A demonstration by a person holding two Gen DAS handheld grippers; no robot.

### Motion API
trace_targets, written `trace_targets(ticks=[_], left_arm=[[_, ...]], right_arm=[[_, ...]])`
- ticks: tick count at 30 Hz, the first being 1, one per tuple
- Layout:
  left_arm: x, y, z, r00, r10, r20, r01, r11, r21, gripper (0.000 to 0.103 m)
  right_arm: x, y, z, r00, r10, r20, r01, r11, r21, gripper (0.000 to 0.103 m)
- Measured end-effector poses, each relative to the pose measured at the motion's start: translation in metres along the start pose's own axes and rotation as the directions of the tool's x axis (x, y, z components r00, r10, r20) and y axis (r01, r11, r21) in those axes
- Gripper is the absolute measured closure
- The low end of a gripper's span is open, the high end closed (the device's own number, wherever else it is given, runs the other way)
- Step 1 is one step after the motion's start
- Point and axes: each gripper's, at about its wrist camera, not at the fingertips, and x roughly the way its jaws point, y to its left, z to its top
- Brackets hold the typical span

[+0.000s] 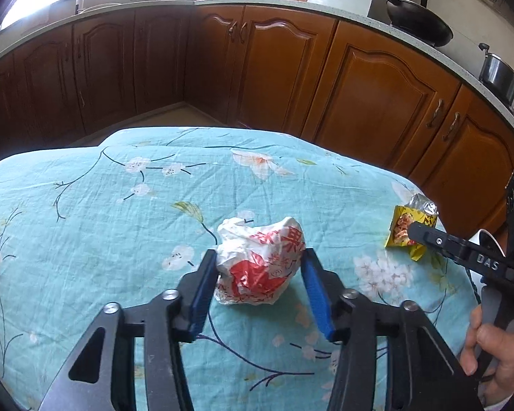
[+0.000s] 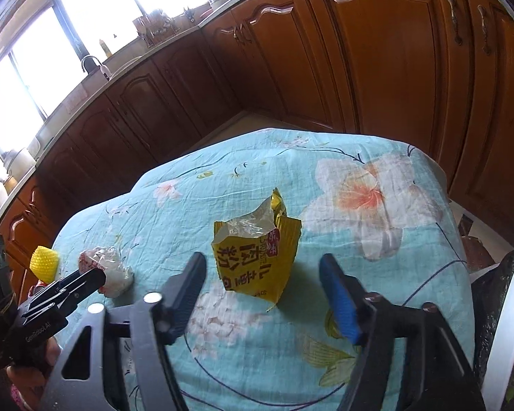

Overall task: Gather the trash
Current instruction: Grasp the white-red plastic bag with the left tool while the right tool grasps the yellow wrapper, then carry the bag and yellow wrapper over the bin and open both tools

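Note:
A crumpled white and red plastic bag (image 1: 262, 262) lies on the flowered blue tablecloth (image 1: 102, 212). My left gripper (image 1: 260, 257) is open, its blue pads on either side of the bag; the left pad touches it. A torn yellow snack packet (image 2: 255, 260) lies on the cloth (image 2: 359, 359). My right gripper (image 2: 262, 258) is open with the packet between and just beyond its fingertips. In the left wrist view the packet (image 1: 411, 229) lies at the right, behind the right gripper's fingers (image 1: 425, 234). In the right wrist view the bag (image 2: 109, 270) lies at the left.
A yellow ridged cup (image 2: 44, 262) stands at the table's left edge. Wooden kitchen cabinets (image 1: 377, 92) run close behind the table. A wok (image 1: 418, 20) and a pot (image 1: 497, 72) stand on the counter. A white rim with a dark bag (image 2: 507, 325) is at the right.

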Motion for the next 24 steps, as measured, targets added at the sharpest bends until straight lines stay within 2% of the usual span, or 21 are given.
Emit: trace_targets(ticks=[1,3,5,14,18,24], left_arm=[[-0.001,-0.002,-0.001,1.0,0.004,0.006,-0.004,1.0,0.006,0.067],[-0.003,-0.005,-0.002,1.0,-0.001,0.008,0.001,1.0,0.019,0.074],[-0.007,-0.01,-0.002,1.0,-0.013,0.005,0.013,1.0,0.028,0.076],[-0.045,-0.072,-0.015,0.999,-0.052,0.003,0.051,0.988,0.147,0.077],[-0.059,-0.103,-0.021,0.996,-0.09,0.017,0.085,0.975,0.207,0.076],[-0.082,-0.13,-0.03,0.989,-0.146,0.022,0.135,0.957,0.257,0.076]], right_arm=[[0.001,0.0,-0.001,1.0,-0.004,-0.007,0.003,1.0,-0.004,0.075],[-0.004,0.0,-0.005,1.0,0.0,0.009,0.0,1.0,-0.006,0.077],[-0.014,0.0,-0.009,1.0,0.002,0.023,-0.002,1.0,-0.011,0.08],[-0.089,-0.007,-0.039,0.994,0.05,0.094,-0.051,0.999,0.007,0.081],[-0.126,-0.008,-0.051,0.99,0.048,0.134,-0.05,0.999,0.01,0.081],[-0.172,-0.017,-0.062,0.981,0.025,0.191,-0.029,0.999,0.02,0.081]])
